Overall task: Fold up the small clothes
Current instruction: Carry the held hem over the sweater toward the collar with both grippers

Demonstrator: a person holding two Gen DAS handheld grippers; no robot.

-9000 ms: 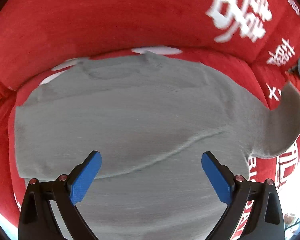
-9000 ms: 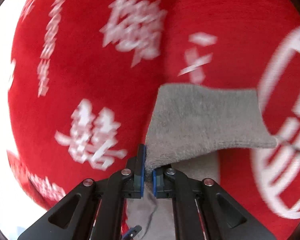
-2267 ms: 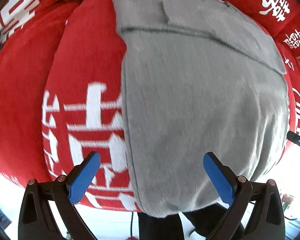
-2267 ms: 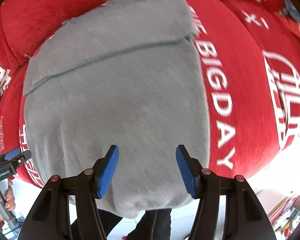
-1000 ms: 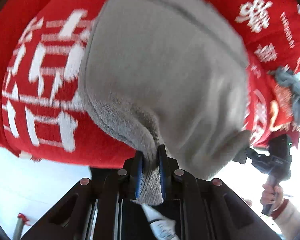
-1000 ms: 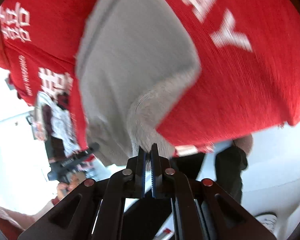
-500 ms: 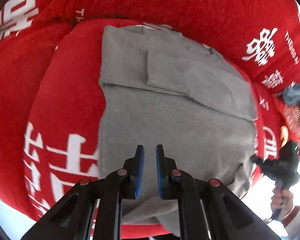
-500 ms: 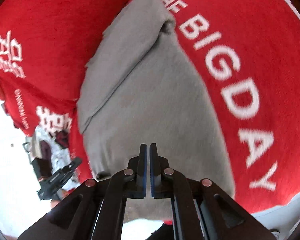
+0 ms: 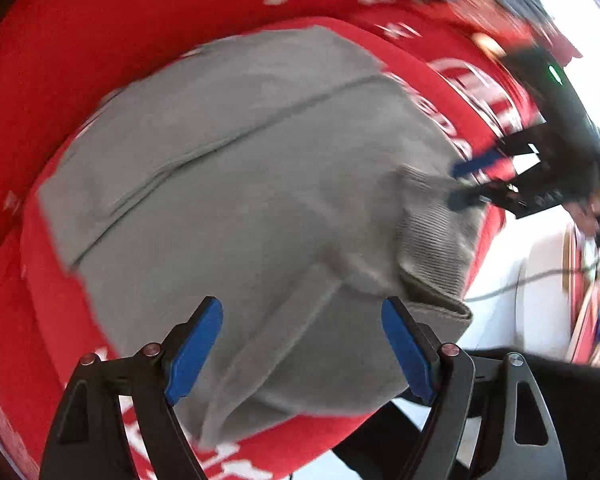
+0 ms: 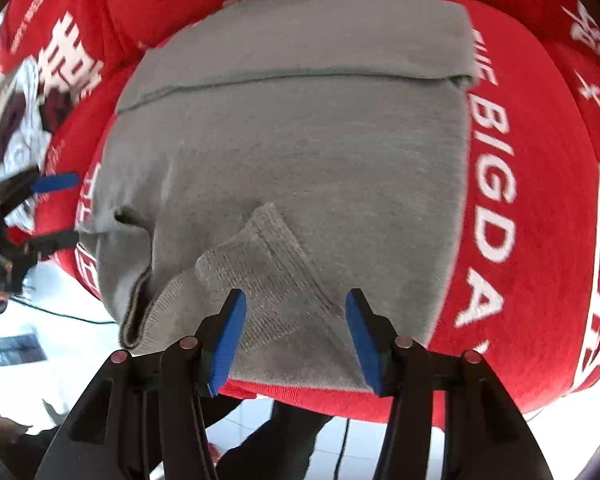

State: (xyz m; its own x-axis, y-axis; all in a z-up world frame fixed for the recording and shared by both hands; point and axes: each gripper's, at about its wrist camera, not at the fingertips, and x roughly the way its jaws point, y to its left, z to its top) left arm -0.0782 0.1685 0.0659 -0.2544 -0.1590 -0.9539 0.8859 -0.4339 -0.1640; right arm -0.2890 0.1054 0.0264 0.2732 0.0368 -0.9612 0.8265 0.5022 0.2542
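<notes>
Grey knitted sweater (image 9: 260, 184), partly folded, lies spread over a red plush cushion with white printed lettering (image 10: 532, 184) and fills the middle of both wrist views. In the right wrist view a straight fold edge crosses the garment near the top of the frame, with a folded-over band of grey cloth above it. Lower down, just above the blue pads, a ribbed hem corner (image 10: 268, 264) is turned back onto the body of the sweater, and the lower left edge of the cloth is rumpled into a small pocket. The white letters "BIGDA" run down the cushion just right of the garment.

The right hand-held gripper (image 10: 296, 332) has its jaws spread wide with nothing between them; its blue pads (image 10: 230, 332) sit on either side of the turned-back ribbed corner at the bottom of the frame. The left hand-held gripper (image 9: 300, 348) is also wide open and grasps nothing, its pads framing the near edge of the sweater at the bottom of its own view.

In the left wrist view, which is motion-blurred, the right hand-held gripper appears at centre right, its blue fingers close to the bunched ribbed hem (image 9: 436, 232); whether they touch the cloth I cannot tell. A pale floor (image 10: 60, 344) shows below the cushion's edge.
</notes>
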